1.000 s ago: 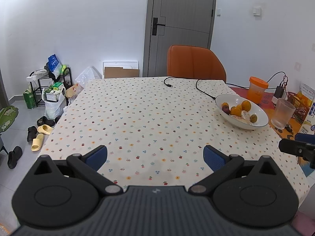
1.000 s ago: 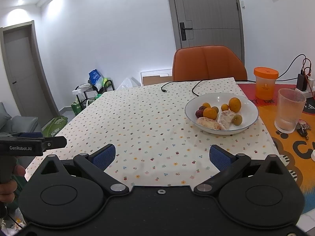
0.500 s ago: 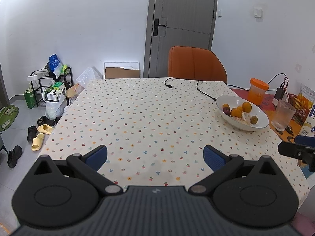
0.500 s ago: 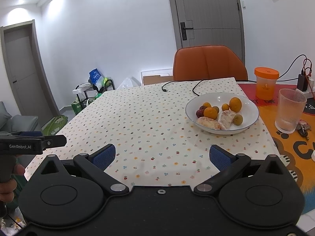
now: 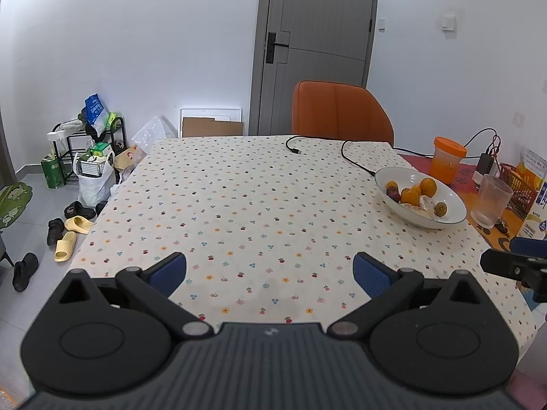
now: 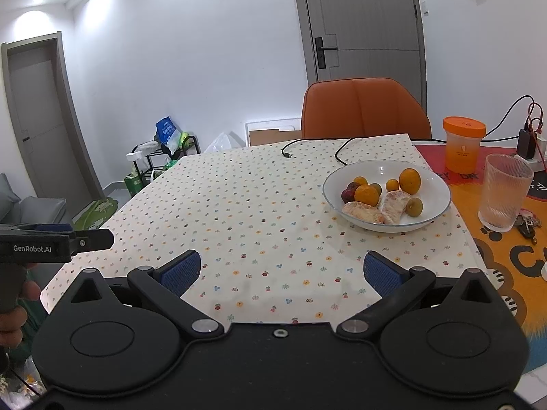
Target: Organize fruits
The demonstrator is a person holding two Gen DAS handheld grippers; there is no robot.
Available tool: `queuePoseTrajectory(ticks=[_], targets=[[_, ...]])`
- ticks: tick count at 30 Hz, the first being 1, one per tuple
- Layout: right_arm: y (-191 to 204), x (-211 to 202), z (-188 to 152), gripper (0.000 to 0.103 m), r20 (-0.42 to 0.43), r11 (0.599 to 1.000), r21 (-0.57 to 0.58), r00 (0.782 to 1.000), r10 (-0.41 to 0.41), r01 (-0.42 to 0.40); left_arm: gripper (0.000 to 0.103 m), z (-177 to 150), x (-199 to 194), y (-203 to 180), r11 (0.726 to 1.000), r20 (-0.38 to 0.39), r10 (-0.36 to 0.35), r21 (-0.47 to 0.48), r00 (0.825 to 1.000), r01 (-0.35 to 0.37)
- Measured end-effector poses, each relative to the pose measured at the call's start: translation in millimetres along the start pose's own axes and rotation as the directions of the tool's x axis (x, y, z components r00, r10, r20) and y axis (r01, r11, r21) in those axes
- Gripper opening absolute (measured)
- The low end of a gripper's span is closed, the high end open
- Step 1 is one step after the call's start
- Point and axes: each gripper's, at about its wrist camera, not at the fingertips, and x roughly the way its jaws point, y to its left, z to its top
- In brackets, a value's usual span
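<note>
Left tool [image 5: 270, 271]: jaws spread wide, nothing between the blue pads [image 5: 169, 270]; it hangs over the near edge of the worktop [image 5: 239, 205].
Right tool [image 6: 282, 271]: jaws also wide apart and empty, over the near edge of the worktop.
Bowl [image 6: 434, 210]: white, on the flowered cloth, ahead and to the right of both tools, well apart from each.
Fruits [image 6: 367, 194]: all in the bowl; oranges, a dark plum [image 6: 348, 194], a greenish round one [image 6: 414, 207] and two peeled segments [image 6: 362, 212] at the front.
Beside the bowl: a ribbed glass [image 6: 504, 198] to its right, an orange-lidded jar [image 6: 463, 150] behind the glass, a black cable [image 6: 314, 145] behind the bowl.
Change in left view: over the last second the bowl has slid slightly down and left in the frame, and the door and chair [image 5: 342, 112] sit lower; the view has tilted up a little.
Change in right view: almost none; bowl and glass keep their places, and the jaws of both tools are as wide as before.
</note>
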Motion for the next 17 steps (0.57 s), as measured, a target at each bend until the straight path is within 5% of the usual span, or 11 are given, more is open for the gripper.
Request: queuePoseTrajectory(ticks=[17], targets=[[-0.3,2.8,-3.0,0.103,-0.008,1.000,-0.004,1.000,-0.001,0.001,0.103,-1.8,-0.3,-1.5,1.000,0.008,-0.001,-0.003,1.000,0.001]])
